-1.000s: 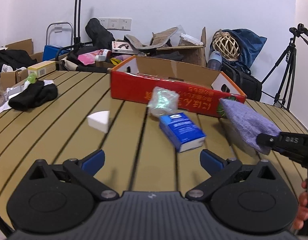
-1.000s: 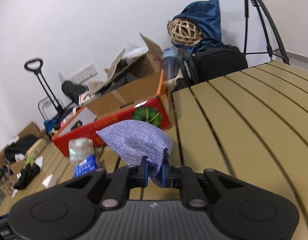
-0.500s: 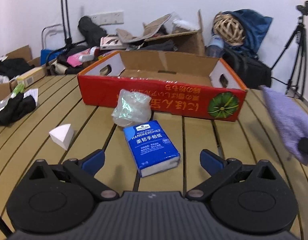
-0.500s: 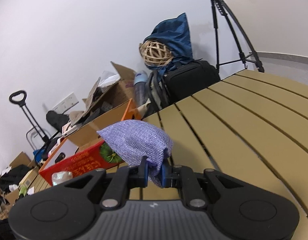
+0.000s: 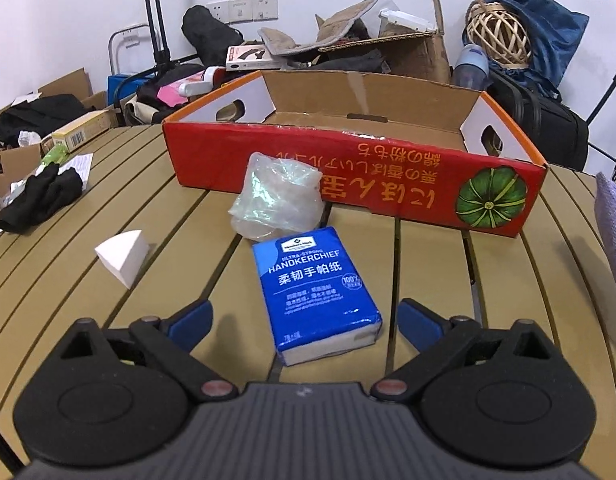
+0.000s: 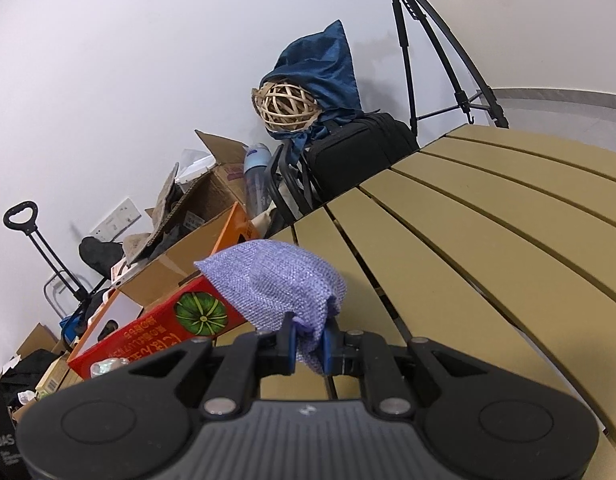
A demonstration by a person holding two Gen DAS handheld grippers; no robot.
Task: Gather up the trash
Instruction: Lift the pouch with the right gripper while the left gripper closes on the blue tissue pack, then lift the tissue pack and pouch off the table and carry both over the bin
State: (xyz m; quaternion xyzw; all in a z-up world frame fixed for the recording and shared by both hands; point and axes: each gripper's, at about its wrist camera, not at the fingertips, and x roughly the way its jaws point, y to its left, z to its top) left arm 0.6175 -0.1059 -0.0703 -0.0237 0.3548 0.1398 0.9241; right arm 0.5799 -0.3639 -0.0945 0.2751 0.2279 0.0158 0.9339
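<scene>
Tissue pack [image 5: 316,292] lies on the slatted table [image 5: 432,256] directly ahead of the left gripper [image 5: 304,316], its near end between the two blue fingertips; neither pad touches it, and the jaws are closing from wide. Its long axis runs away from the gripper, skewed a little leftward at the far end, so the pads would meet its long sides. Beyond it sit a crumpled plastic wrapper [image 5: 276,200] and the red cardboard box [image 5: 352,184]. Off to the right, the right gripper [image 6: 308,344] is clamped on a purple cloth pouch [image 6: 276,284], farther from the pack.
</scene>
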